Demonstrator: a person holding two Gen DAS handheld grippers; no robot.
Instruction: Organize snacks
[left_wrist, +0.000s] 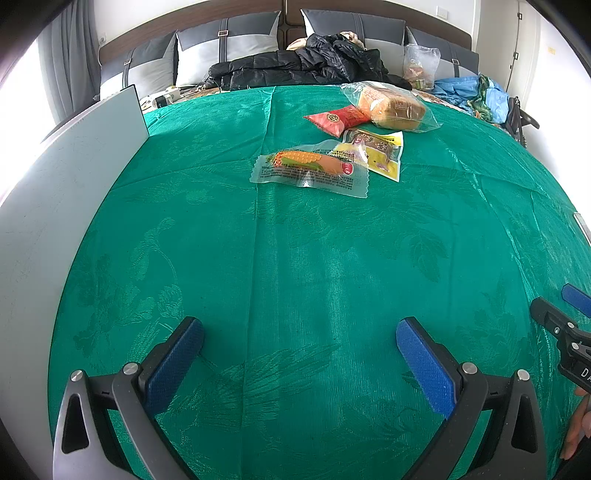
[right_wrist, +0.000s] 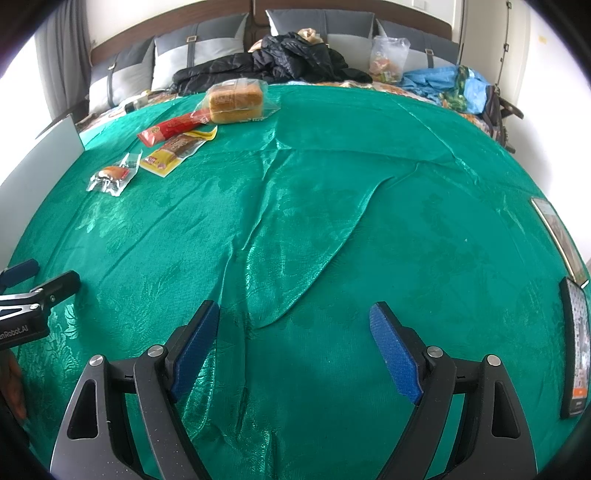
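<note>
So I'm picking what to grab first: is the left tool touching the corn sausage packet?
Apart. The left wrist view shows bare green cloth between the open left tool and the corn sausage packet.

Light: bright daylight, even over the green cloth (left_wrist: 295, 258).
Source: a window at the far left, blown out to white in both views.
Glare: shiny streaks on the cloth folds and on the clear snack wrapper (left_wrist: 308, 177).
Shadows: soft and weak.
Distortion: strong fisheye bending, dark corners.
Focus: centre sharp, edges softer.
</note>
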